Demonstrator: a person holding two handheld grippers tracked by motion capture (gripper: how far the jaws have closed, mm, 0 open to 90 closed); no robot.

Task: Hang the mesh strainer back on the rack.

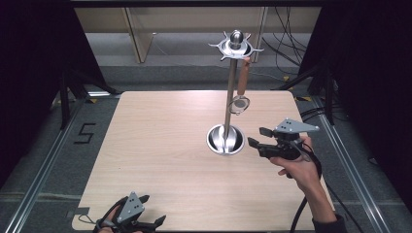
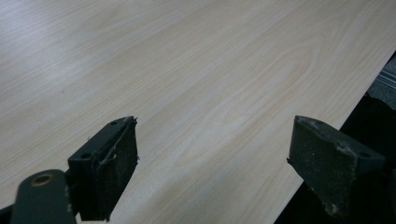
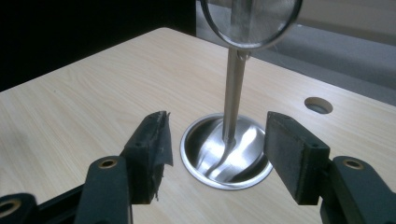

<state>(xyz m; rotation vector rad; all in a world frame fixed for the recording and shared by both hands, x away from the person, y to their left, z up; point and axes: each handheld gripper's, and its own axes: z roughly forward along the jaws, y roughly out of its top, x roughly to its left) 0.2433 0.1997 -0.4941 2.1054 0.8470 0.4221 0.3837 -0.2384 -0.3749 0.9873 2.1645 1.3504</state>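
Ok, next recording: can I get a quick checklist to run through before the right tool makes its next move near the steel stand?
1. Right tool open with nothing between its jaws: ok.
2. Small mesh strainer with the brown wooden handle hanging from the top ring of the tall polished steel utensil stand: ok.
3. Whether the strainer is seated firmly on its hook: cannot tell.
4. Stand upright, its round dish base flat on the light wooden table: ok.
5. Right tool aimed at the stand, apart from the base and pole: ok.
6. Left tool open, parked over the table's near edge, away from the stand: ok.
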